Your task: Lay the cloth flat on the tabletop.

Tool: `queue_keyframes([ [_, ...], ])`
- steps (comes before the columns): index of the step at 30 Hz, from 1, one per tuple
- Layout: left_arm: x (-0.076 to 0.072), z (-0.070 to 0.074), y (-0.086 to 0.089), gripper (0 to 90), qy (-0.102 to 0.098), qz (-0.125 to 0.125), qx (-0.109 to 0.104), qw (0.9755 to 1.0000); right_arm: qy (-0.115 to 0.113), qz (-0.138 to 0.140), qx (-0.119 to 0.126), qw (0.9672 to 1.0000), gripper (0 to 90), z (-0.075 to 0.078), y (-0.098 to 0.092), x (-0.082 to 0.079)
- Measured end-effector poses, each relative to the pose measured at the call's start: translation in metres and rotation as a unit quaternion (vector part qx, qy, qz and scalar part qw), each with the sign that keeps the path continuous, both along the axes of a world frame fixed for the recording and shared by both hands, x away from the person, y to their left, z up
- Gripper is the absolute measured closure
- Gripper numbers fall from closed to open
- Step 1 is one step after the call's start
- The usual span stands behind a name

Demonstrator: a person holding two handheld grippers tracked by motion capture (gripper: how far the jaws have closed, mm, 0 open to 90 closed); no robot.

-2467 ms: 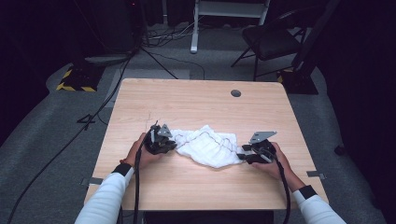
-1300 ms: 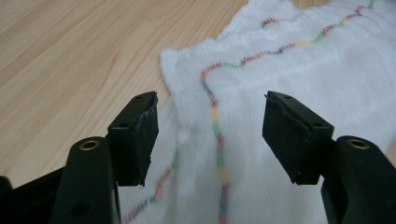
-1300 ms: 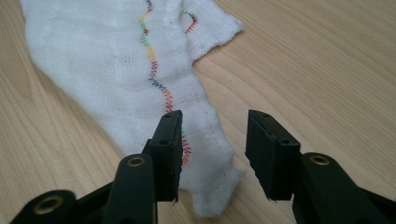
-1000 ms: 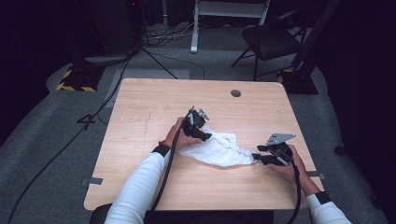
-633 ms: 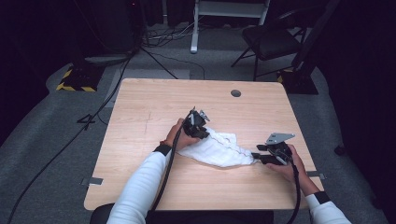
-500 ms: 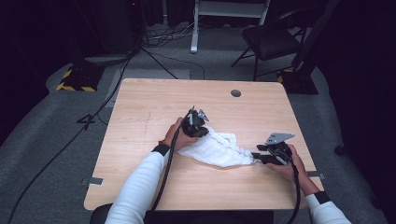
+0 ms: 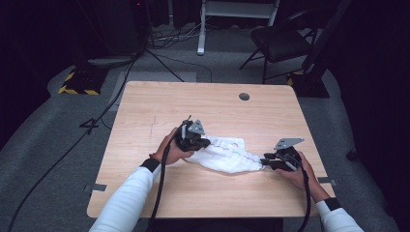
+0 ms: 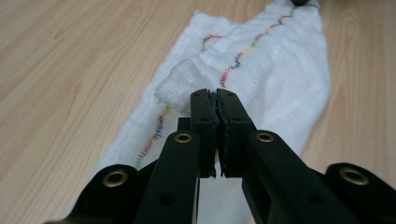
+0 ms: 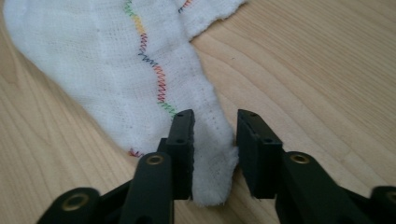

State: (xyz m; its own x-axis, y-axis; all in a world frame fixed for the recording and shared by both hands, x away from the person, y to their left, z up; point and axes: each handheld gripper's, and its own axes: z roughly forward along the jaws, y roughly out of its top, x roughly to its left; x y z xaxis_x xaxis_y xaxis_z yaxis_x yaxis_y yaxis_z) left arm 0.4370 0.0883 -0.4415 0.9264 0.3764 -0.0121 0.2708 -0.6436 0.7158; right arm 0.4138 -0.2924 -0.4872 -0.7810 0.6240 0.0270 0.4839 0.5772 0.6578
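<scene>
Evidently the cloth point(image 8: 275, 70) stretches between left hand-held gripper point(image 8: 215, 100) and right hand-held gripper point(image 9: 215, 121).

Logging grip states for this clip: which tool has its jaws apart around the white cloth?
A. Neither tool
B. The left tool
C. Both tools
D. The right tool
D. The right tool has open jaws on either side of the cloth corner, while the left tool is clamped shut on a fold.
</scene>
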Motion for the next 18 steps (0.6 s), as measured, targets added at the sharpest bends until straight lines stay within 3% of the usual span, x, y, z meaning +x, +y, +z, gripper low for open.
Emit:
queue_keyframes([
  [4, -0.014, 0.003, 0.008, 86.6, -0.006, -0.009, -0.005, 0.9999, 0.003, 0.022, 0.000, 0.9998, 85.2, 0.001, 0.003, -0.002],
  [8, -0.028, 0.007, 0.014, 86.6, -0.009, -0.018, -0.007, 0.9998, -0.012, 0.038, -0.007, 0.9992, 86.5, 0.005, 0.006, -0.007],
  [11, -0.037, 0.008, 0.022, 86.7, -0.009, -0.023, -0.008, 0.9997, -0.027, 0.055, 0.008, 0.9981, 86.9, 0.016, 0.008, -0.018],
  [18, -0.069, 0.003, 0.041, 86.5, -0.002, -0.033, -0.009, 0.9994, -0.035, 0.088, 0.030, 0.9951, 87.0, 0.025, 0.011, -0.043],
])
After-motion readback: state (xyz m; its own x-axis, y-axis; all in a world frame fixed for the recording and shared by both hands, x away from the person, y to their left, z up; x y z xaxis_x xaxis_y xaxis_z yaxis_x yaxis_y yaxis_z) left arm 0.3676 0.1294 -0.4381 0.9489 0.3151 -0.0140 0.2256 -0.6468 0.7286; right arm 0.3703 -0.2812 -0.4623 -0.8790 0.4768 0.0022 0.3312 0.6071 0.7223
